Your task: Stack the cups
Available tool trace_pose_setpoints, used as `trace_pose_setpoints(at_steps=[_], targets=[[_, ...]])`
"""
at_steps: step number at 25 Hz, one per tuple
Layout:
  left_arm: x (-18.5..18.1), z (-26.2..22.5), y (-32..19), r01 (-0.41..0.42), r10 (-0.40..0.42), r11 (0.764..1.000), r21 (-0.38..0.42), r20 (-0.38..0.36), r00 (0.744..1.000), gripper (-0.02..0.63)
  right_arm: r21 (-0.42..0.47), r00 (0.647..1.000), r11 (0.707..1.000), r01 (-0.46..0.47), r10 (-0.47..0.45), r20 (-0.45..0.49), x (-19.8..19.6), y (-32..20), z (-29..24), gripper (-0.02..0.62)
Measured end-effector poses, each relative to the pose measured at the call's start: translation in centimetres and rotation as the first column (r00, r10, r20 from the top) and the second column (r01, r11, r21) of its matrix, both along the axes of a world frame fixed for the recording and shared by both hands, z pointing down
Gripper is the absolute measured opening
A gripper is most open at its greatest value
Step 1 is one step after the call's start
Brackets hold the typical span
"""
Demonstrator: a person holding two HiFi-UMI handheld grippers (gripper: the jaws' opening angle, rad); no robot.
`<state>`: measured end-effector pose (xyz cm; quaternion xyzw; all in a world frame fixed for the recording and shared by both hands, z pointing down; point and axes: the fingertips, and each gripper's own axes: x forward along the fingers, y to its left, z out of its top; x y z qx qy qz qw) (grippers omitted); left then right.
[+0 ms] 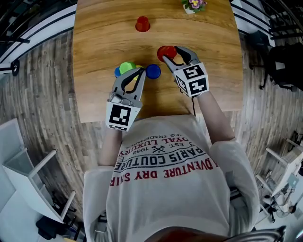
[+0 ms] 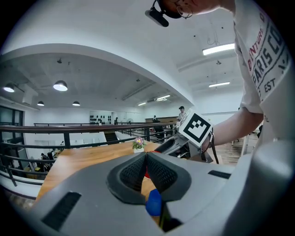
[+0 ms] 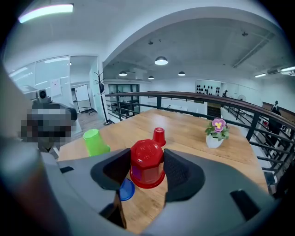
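Note:
My right gripper (image 1: 171,53) (image 3: 146,168) is shut on a large red cup (image 1: 165,52) (image 3: 146,163). The cup is upside down, and a pad presses on each of its sides. A blue cup (image 1: 153,71) (image 3: 124,189) sits on the wooden table (image 1: 104,38), just left of and below the red one. A green cup (image 1: 126,67) (image 3: 95,142) stands upside down further left, with another bit of blue (image 1: 117,72) beside it. A small red cup (image 1: 142,23) (image 3: 159,137) stands far back. My left gripper (image 1: 140,71) (image 2: 146,154) is shut and holds nothing, its tips between the green and blue cups.
A small white pot with a flower (image 1: 193,5) (image 3: 215,133) stands at the table's far right. The table's near edge (image 1: 156,116) lies just under both grippers. A railing (image 3: 184,99) runs behind the table.

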<state>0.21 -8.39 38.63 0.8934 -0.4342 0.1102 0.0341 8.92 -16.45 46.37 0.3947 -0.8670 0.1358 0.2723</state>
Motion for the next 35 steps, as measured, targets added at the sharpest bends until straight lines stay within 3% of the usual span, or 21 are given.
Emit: trace_pose_setpoints(at_steps=[9, 21, 30, 35], targets=[[-5.2, -0.4, 2.0, 0.021, -0.021, 1.000, 0.000, -0.003, 1.000, 0.017, -0.011, 0.997, 0.997, 0.082, -0.082, -0.010, -5.8, 4.2, -0.4, 0.238], [-7.8, 0.3, 3.6, 0.033, -0.032, 0.999, -0.019, 0.003, 0.999, 0.017, -0.038, 0.991, 0.993, 0.111, -0.114, -0.074, -8.3, 6.3, 1.7, 0.239], [-8.1, 0.8, 4.0, 0.039, -0.039, 0.999, -0.029, 0.002, 0.999, 0.017, -0.057, 0.995, 0.994, 0.090, -0.093, -0.045, -8.7, 6.2, 2.2, 0.239], [-7.5, 0.8, 3.7, 0.034, -0.034, 0.999, -0.027, -0.002, 0.999, 0.017, -0.061, 0.996, 0.994, 0.085, -0.083, 0.041, -8.8, 6.2, 1.1, 0.256]])
